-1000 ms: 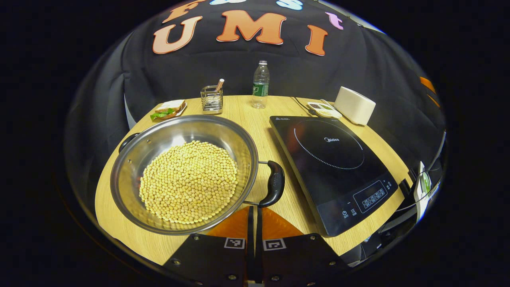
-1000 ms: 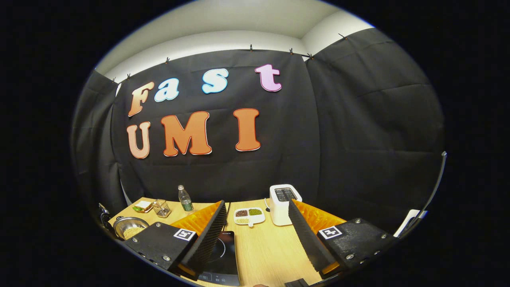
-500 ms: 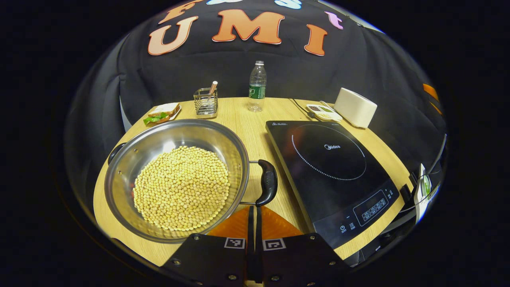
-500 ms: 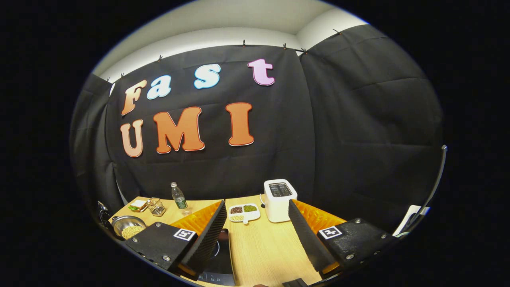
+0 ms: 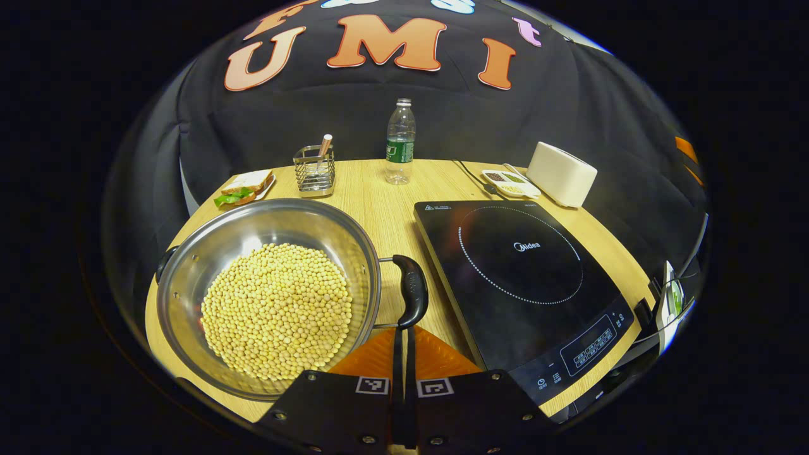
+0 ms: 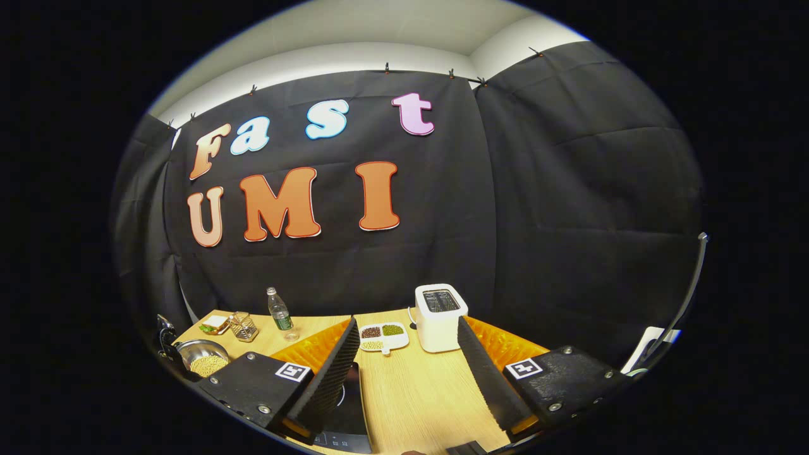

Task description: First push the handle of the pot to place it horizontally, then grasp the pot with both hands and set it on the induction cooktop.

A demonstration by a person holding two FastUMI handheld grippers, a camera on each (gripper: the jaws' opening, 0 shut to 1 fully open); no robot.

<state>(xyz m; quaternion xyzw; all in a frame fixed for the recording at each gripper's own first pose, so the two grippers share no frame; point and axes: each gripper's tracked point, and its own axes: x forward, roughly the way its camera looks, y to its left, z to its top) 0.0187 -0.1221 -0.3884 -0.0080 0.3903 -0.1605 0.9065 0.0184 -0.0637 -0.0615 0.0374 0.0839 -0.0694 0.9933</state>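
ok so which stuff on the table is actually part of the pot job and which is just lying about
Part of the job:
- pot of yellow beans
- pot handle
- induction cooktop
- left tool, closed, just short of the handle
- right tool, open

Just lying about:
- water bottle
- toaster
- sandwich
- wire holder
- divided dish

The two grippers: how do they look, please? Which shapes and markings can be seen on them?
The left gripper has flat black plates with silver screws and two square black-and-white coded markers. The right gripper has the same black screwed plates, one square marker on each, and long wedge-shaped fingers with ribbed inner faces.
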